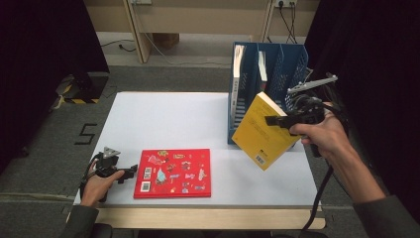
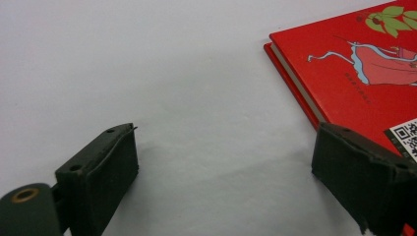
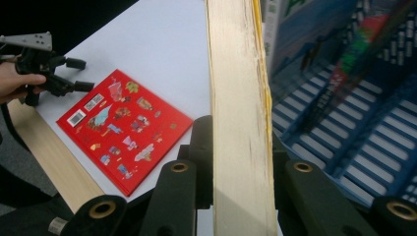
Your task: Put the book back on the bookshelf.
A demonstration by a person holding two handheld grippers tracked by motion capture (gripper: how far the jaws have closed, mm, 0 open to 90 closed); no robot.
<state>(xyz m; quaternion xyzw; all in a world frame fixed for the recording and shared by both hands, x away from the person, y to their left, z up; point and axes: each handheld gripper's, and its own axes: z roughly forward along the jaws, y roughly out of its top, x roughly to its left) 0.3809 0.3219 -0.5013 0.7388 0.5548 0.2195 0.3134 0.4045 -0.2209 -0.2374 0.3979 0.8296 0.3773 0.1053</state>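
A red picture book (image 1: 173,173) lies flat near the front of the white table (image 1: 163,119). My left gripper (image 1: 128,173) rests just left of it, open, with only bare tabletop between the jaws; in the left gripper view (image 2: 223,142) the right jaw reaches the red book's (image 2: 354,73) corner. My right gripper (image 1: 276,120) is shut on a yellow book (image 1: 260,131), held tilted in the air in front of the blue file rack (image 1: 270,59). In the right gripper view the jaws (image 3: 240,142) clamp the yellow book's page edge (image 3: 236,73), and the red book (image 3: 123,128) lies beyond.
The blue rack (image 3: 344,123) stands at the table's back right with upright slots; a white book (image 1: 238,69) and another thin book (image 1: 262,69) stand in its left slots. A wooden strip runs along the table's front edge (image 1: 208,218). Dark curtains flank both sides.
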